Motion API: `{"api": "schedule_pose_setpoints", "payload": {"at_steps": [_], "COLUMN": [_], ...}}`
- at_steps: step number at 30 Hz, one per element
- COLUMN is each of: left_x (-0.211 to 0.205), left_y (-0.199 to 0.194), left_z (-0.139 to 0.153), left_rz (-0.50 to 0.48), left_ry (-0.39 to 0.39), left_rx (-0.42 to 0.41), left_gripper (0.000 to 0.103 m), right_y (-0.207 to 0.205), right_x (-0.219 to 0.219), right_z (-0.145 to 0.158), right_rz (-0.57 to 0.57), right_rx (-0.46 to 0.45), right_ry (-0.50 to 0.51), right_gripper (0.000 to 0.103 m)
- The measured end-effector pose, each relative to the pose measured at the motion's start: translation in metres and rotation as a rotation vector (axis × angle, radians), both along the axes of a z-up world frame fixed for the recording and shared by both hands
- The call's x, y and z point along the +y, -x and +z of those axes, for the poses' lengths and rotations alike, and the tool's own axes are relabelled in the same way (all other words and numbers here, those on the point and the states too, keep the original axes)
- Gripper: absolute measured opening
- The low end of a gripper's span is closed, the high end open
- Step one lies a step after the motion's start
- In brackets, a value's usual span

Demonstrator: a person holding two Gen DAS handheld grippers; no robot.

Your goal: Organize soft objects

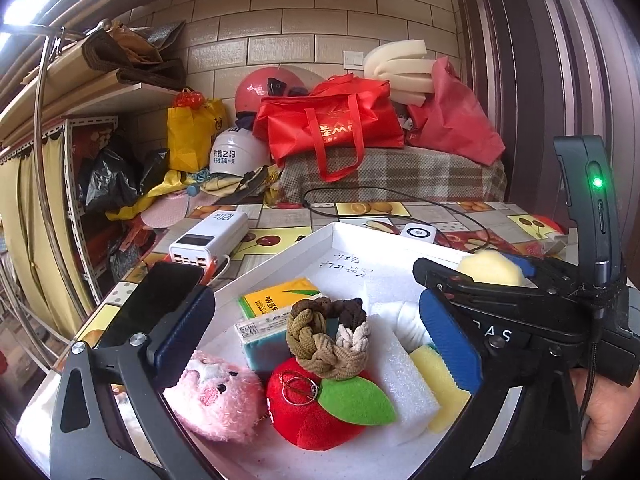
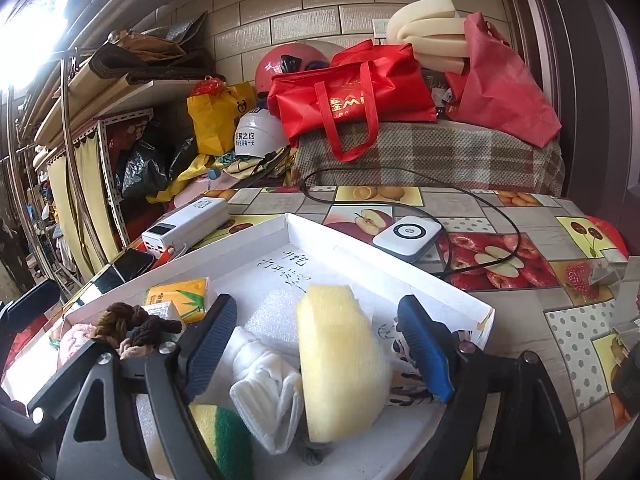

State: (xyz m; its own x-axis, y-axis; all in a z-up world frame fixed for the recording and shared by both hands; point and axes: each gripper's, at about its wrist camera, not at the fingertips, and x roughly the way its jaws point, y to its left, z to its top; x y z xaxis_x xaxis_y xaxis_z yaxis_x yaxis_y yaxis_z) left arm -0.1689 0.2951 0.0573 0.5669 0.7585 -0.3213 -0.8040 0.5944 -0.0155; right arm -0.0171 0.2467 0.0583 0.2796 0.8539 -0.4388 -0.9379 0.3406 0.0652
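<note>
hovering spread left gripper (image 1: 316, 328) over fuzzy plush; right gripper (image 2: 316, 344) wide around porous yellow sponge (image 2: 340, 360).

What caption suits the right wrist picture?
Open right claw straddling a yellow sponge in the white tray of soft items.

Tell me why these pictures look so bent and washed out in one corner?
Both views: fisheye lens curves the brick wall and darkens the corners. Right view: window light blows out the upper left, and the close yellow sponge looks soft. Left view: only a smaller glare patch.
</note>
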Motion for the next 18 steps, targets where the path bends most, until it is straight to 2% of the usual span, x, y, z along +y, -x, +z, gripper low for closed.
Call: {"api": "schedule_pose_setpoints", "payload": {"at_steps": [3,7,13,18], "left_x": [-0.004,-0.008,-0.007,-0.008], "left_y": [0.003,0.008,0.013,0.017], "left_z": [0.001,0.002,0.002,0.001], "left_rz": [0.010,0.024,0.061,0.083], "left_ry": [-0.019,-0.041,-0.035,-0.019], "left_rx": [-0.010,-0.034,-0.051,-0.055], "left_gripper": [0.103,0.103,0.103,0.103], "right_y": [0.002,-0.002,0.001,0.010], "right_x": [-0.003,-0.007,-0.022,-0.031], "right_z": [0.001,0.002,0.007,0.010], "right_rz": [-0.006,-0.022,-0.008,-0.013], "right_rx": [-0.011,0.002,-0.011,-0.060], "right_ry": [-0.017,-0.042,-0.123,-0.141], "right_gripper": [0.089,0.103,0.103,0.103]}}
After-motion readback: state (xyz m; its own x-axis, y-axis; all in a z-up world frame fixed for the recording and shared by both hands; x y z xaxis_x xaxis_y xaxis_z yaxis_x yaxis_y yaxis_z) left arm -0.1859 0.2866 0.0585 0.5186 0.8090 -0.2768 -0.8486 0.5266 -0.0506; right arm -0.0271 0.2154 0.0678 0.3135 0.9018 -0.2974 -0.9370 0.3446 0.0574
